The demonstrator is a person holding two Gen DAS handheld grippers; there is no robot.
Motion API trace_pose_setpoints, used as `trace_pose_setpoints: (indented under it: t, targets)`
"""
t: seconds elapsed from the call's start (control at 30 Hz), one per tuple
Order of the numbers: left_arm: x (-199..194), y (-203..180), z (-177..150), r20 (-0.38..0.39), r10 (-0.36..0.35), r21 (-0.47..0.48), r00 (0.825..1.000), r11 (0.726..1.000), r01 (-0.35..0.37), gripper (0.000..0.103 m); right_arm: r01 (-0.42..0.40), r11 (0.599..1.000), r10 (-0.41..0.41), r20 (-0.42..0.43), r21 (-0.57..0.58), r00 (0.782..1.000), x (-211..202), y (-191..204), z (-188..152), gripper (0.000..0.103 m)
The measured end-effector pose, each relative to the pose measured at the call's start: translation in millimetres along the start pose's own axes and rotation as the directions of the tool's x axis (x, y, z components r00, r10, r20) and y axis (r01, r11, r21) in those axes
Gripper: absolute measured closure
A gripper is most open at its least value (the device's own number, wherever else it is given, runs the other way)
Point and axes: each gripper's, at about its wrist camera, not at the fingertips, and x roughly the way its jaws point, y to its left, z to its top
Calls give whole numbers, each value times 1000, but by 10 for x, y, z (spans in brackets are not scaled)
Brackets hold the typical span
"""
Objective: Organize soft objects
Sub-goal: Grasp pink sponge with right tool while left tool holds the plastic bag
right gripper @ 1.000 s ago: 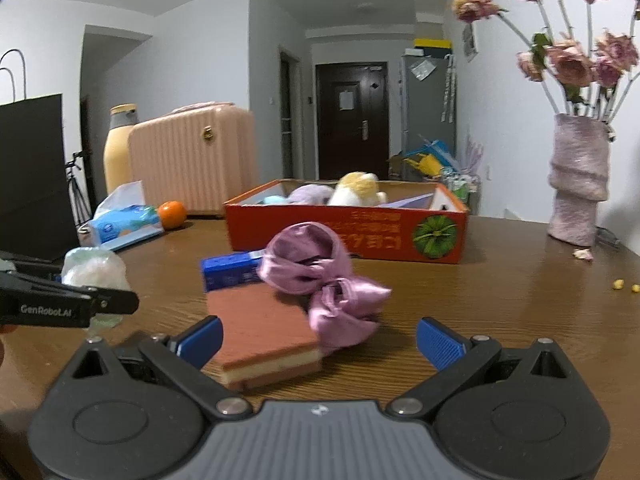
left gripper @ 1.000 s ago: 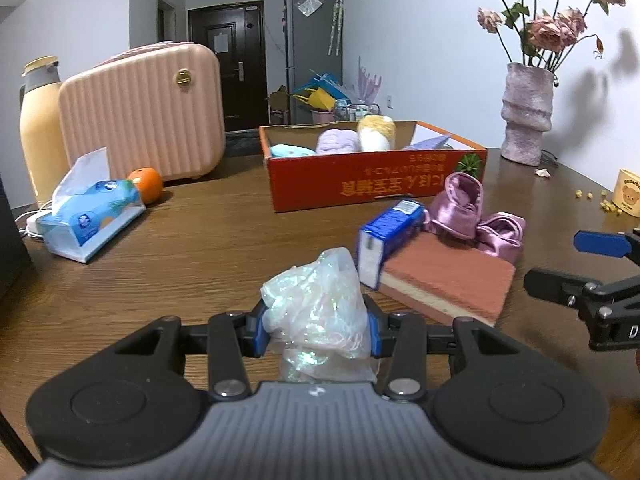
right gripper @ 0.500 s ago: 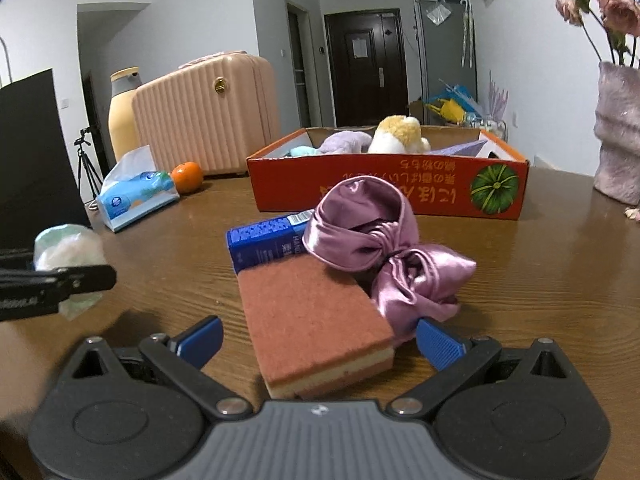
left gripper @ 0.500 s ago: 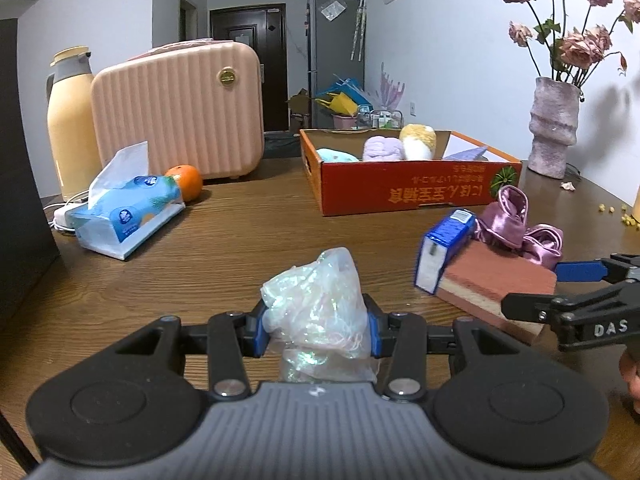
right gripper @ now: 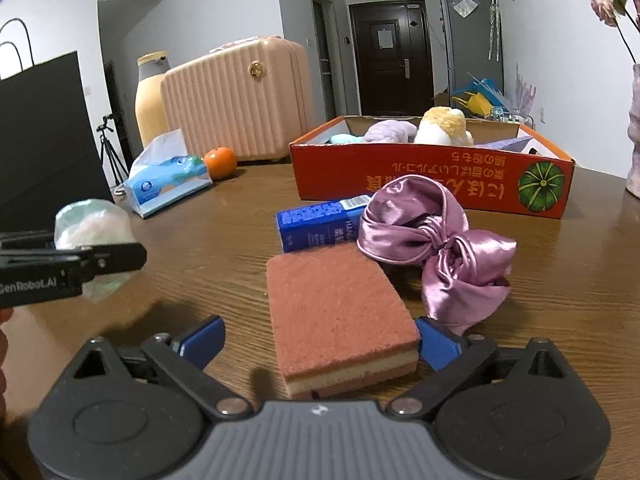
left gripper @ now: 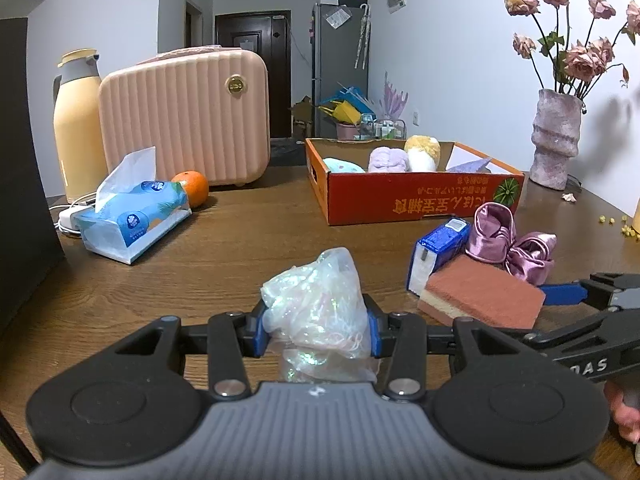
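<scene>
My left gripper (left gripper: pixel 316 332) is shut on a crumpled iridescent plastic bag (left gripper: pixel 320 304) above the wooden table; the bag also shows in the right wrist view (right gripper: pixel 94 228). My right gripper (right gripper: pixel 320 340) is open, its jaws on either side of the near end of a pink sponge (right gripper: pixel 340 312), also seen in the left wrist view (left gripper: pixel 484 296). A purple satin bow (right gripper: pixel 436 248) and a blue carton (right gripper: pixel 316 224) lie just behind the sponge. A red cardboard box (right gripper: pixel 432 184) holds plush soft things.
A tissue pack (left gripper: pixel 132 216), an orange (left gripper: pixel 192 188), a pink case (left gripper: pixel 184 112) and a yellow jug (left gripper: pixel 76 124) stand at the left. A vase of dried roses (left gripper: pixel 556 136) stands at the right. A black bag (right gripper: pixel 44 136) is at the far left.
My right gripper has moved forward and down until its open jaws flank the sponge. My left gripper still holds the plastic bag and has swung slightly left.
</scene>
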Motion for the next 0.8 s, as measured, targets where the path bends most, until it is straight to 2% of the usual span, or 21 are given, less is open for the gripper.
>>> trace_pose_setpoints:
  t: [0.07, 0.13, 0.2, 0.3, 0.47, 0.8]
  targets:
    - [-9, 1, 3, 5, 4, -4, 1000, 1000, -4, 59, 12, 1000, -12, -15, 10, 1000, 42, 21, 14, 8]
    - [-5, 4, 5, 5, 7, -7, 1000, 1000, -7, 59, 26, 1000, -26, -35, 15, 999, 97, 38, 30, 16]
    - [-2, 4, 10, 4, 11, -7, 1000, 1000, -10, 59, 45, 999, -44, -48, 7, 998, 130, 69, 35, 31]
    - [-1, 8, 11, 7, 14, -7, 1000, 1000, -14, 59, 32, 999, -32, -29, 11, 999, 97, 63, 31, 32]
    - [-12, 38, 17, 15, 21, -20, 1000, 1000, -21, 59, 14, 999, -16, 76, 38, 997, -76, 16, 4, 33]
    - [-59, 88, 21, 34, 39, -44, 999, 998, -38, 59, 38, 999, -39, 242, 8, 970, -380, 69, 4, 33]
